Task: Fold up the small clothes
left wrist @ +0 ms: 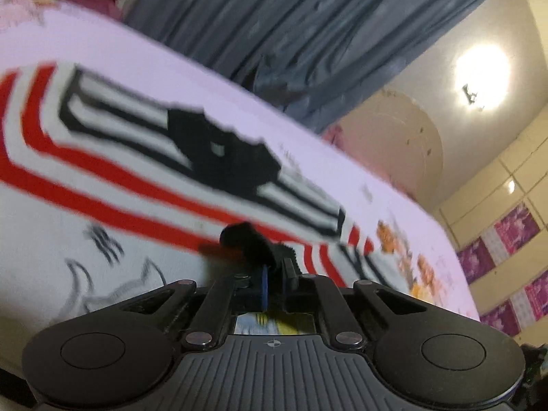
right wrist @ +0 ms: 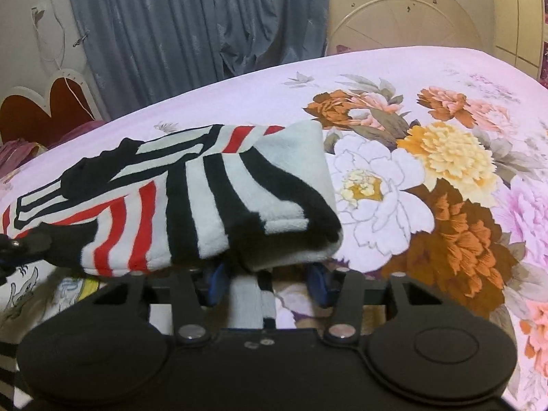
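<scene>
A small white garment with red and black stripes lies on the floral bed sheet. In the left wrist view my left gripper is shut, its tips pinching a dark edge of that garment. The right wrist view shows the garment folded over itself, one thick fold raised above the sheet. My right gripper sits under that fold with its jaws partly apart; a strip of the cloth runs between its blue pads, and the fold hides its tips. The left gripper shows at the far left, on the garment's black edge.
A second white cloth with cartoon drawings lies on the near left of the bed. Grey-blue curtains hang behind the bed and a cream headboard stands at the far right. Flowered sheet stretches to the right of the garment.
</scene>
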Demonstrator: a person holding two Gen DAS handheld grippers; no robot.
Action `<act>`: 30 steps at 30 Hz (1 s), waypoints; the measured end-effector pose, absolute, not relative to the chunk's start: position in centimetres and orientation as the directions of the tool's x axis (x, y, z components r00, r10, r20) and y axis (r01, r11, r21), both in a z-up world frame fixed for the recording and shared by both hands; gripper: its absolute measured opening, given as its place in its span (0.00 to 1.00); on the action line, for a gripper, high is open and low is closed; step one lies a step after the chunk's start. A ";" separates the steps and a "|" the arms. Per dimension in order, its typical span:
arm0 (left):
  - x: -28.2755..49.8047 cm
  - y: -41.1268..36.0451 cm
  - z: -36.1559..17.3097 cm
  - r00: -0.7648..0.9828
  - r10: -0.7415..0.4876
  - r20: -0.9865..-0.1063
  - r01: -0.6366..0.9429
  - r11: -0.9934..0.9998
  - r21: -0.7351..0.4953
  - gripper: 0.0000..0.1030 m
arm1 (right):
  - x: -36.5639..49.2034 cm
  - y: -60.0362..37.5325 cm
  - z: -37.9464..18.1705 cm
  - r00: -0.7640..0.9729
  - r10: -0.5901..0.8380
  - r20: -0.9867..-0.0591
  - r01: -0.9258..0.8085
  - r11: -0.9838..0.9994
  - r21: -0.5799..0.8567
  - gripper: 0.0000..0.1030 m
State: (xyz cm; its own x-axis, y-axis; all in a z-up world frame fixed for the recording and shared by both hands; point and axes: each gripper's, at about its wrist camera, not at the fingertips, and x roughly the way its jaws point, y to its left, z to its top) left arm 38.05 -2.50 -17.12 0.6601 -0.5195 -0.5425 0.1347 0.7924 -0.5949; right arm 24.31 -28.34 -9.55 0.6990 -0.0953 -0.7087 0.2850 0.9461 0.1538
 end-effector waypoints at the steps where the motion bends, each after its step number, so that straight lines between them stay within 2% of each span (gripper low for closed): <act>1: 37.9 -1.8 -16.5 0.683 -0.509 -0.523 0.132 0.791 -0.598 0.06 | 24.4 -28.2 -9.4 0.702 -0.096 -0.705 0.281 0.948 0.151 0.45; 4: 37.6 1.1 -15.0 0.753 -0.440 -0.489 0.099 0.810 -0.577 0.06 | 24.9 -27.7 -9.2 0.704 -0.091 -0.704 0.261 0.956 0.137 0.45; 8: 37.8 5.0 -15.5 0.781 -0.326 -0.532 0.006 0.856 -0.517 0.06 | 25.7 -27.2 -9.5 0.701 -0.088 -0.708 0.245 0.962 0.123 0.43; 9: 37.9 5.7 -15.9 0.778 -0.305 -0.549 -0.012 0.867 -0.498 0.06 | 25.8 -27.0 -9.6 0.698 -0.084 -0.711 0.242 0.962 0.125 0.39; 10: 38.0 6.0 -16.4 0.771 -0.293 -0.566 -0.021 0.875 -0.483 0.06 | 25.9 -26.9 -9.7 0.695 -0.081 -0.714 0.239 0.963 0.123 0.29; 13: 38.2 6.3 -17.7 0.760 -0.258 -0.596 -0.044 0.895 -0.444 0.06 | 25.8 -26.5 -9.9 0.690 -0.099 -0.717 0.234 0.968 0.091 0.18; 20: 38.8 5.0 -20.0 0.703 -0.222 -0.676 -0.031 0.940 -0.341 0.06 | 24.9 -27.6 -10.4 0.664 -0.115 -0.739 0.270 0.958 0.094 0.15; 23: 38.3 5.1 -18.7 0.725 -0.197 -0.660 -0.045 0.943 -0.330 0.07 | 24.1 -27.6 -9.9 0.655 -0.089 -0.751 0.252 0.962 0.106 0.21; 25: 37.2 5.2 -17.3 0.758 -0.168 -0.631 -0.038 0.953 -0.300 0.10 | 22.9 -27.9 -9.1 0.671 -0.064 -0.739 0.240 0.961 0.135 0.33; 26: 37.0 5.3 -16.8 0.769 -0.171 -0.615 -0.027 0.954 -0.299 0.18 | 22.3 -28.1 -8.5 0.688 -0.057 -0.723 0.235 0.961 0.148 0.38; 27: 36.7 5.1 -16.1 0.782 -0.178 -0.597 -0.010 0.954 -0.298 0.24 | 21.8 -28.2 -7.8 0.709 -0.061 -0.703 0.233 0.961 0.152 0.48; 28: 36.7 4.8 -15.7 0.787 -0.186 -0.588 0.006 0.956 -0.294 0.38 | 21.6 -28.4 -7.3 0.724 -0.069 -0.686 0.233 0.961 0.150 0.51; 29: 36.9 4.1 -15.2 0.789 -0.201 -0.581 0.030 0.957 -0.289 0.47 | 21.8 -28.7 -6.8 0.738 -0.072 -0.671 0.235 0.959 0.156 0.51; 30: 37.1 3.5 -15.1 0.789 -0.218 -0.575 0.052 0.955 -0.290 0.49 | 22.3 -29.1 -6.7 0.742 -0.068 -0.667 0.239 0.956 0.168 0.51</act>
